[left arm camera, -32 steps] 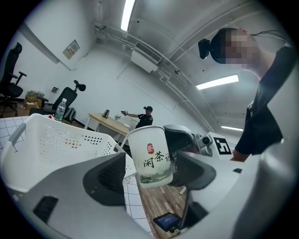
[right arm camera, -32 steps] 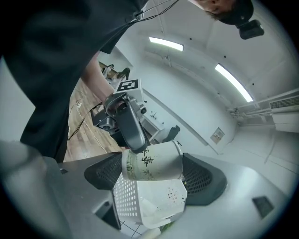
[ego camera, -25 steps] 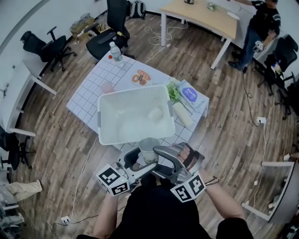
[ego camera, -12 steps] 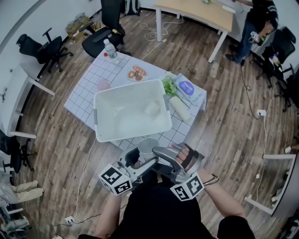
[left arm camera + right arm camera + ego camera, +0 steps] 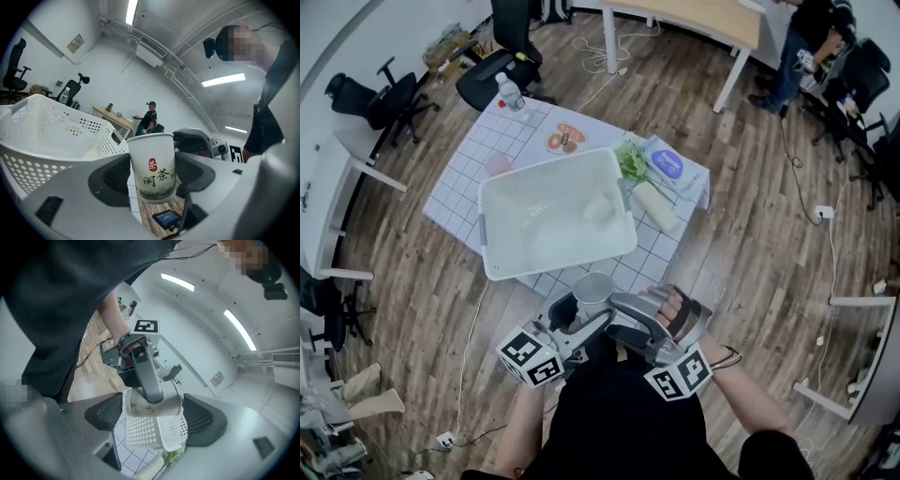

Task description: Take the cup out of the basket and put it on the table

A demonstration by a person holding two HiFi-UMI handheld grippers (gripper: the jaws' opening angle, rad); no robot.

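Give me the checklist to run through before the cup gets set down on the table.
1. Cup out of the basket: ok.
2. Left tool gripping the cup: ok. Its jaws have just been closing, and the cup sits between them with a pad on each side.
3. Cup upright: ok.
4. Cup fully over the table: cannot tell. It hangs at the near edge, with floor showing beneath.
5. Right tool open and holding nothing: ok.
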